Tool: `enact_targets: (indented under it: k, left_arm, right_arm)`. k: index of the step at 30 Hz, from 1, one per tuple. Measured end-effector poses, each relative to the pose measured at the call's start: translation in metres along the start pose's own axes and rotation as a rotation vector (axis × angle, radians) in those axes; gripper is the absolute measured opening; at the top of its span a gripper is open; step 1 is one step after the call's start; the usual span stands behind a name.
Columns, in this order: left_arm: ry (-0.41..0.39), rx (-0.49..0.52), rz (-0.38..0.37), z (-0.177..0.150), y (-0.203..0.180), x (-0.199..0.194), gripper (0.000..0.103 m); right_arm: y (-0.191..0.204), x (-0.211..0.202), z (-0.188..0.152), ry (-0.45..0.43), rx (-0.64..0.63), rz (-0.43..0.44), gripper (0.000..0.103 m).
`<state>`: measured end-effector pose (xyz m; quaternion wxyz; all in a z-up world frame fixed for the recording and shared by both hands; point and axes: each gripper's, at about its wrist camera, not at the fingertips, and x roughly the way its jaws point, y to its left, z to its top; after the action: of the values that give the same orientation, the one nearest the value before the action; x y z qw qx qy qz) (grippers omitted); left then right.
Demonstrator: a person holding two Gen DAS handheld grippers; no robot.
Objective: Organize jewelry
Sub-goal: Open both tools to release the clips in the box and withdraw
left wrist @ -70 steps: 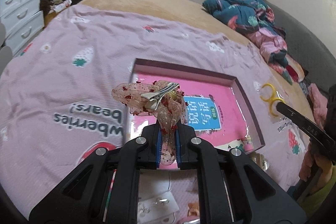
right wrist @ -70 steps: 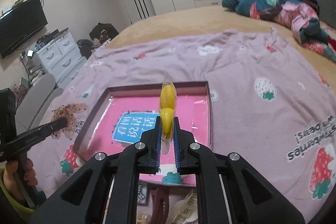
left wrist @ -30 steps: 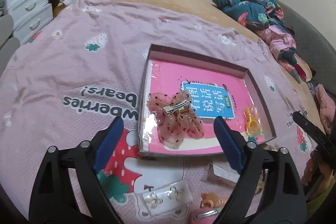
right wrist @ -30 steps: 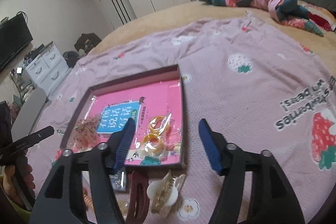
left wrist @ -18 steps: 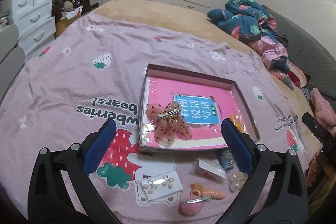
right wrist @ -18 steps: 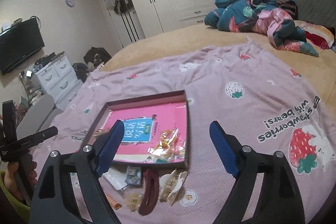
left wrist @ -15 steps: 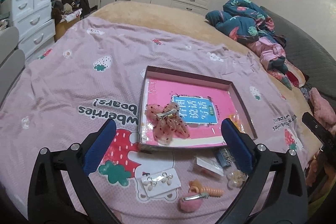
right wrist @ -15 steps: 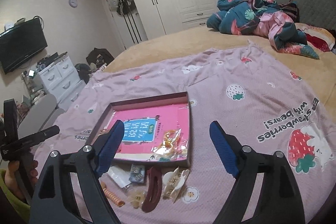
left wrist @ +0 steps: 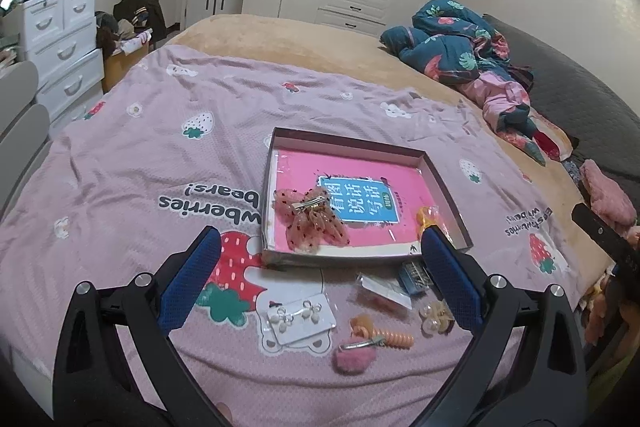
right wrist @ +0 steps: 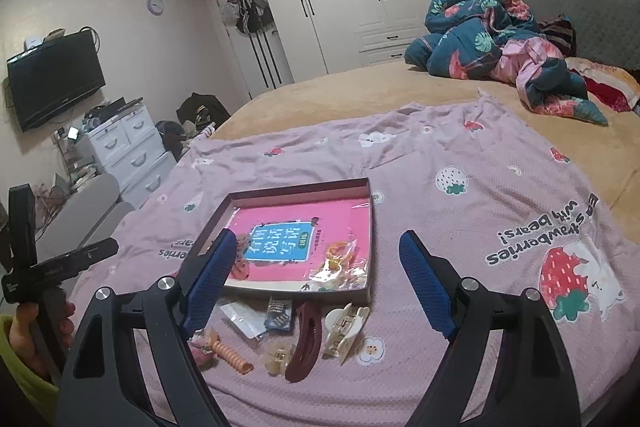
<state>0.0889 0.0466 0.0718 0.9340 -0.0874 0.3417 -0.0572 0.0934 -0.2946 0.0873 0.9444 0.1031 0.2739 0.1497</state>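
A wide bed fills the room, a pink strawberry blanket spread over its near half and a heap of bedding bunched at the far end. On the blanket sits a shallow box lined in bright pink, and inside it lie a red-dotted bow clip near the left wall and a bagged pair of yellow rings near the right wall. Just in front of the box, loose on the blanket, are a maroon claw clip, a cream claw clip, a card of pearl clips, an orange coil tie, a pink pompom clip touching the coil, and a small blue packet. The left hand-held gripper hangs above this scatter with its blue pads spread wide and nothing between them; the right hand-held gripper is likewise spread wide and empty, over the box's near edge.
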Motion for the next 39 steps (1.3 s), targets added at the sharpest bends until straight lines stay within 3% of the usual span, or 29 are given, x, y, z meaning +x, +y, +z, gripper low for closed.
enact_targets:
  k: [16, 39]
  left_arm:
    - [-0.009, 0.016, -0.005, -0.023, 0.001, -0.027, 0.094]
    - [0.088, 0.095, -0.021, -0.077, -0.011, -0.015, 0.094]
  right_arm:
    - [0.026, -0.025, -0.013, -0.007, -0.074, 0.045, 0.082]
    - [0.037, -0.011, -0.063, 0.145, -0.093, 0.087, 0.082]
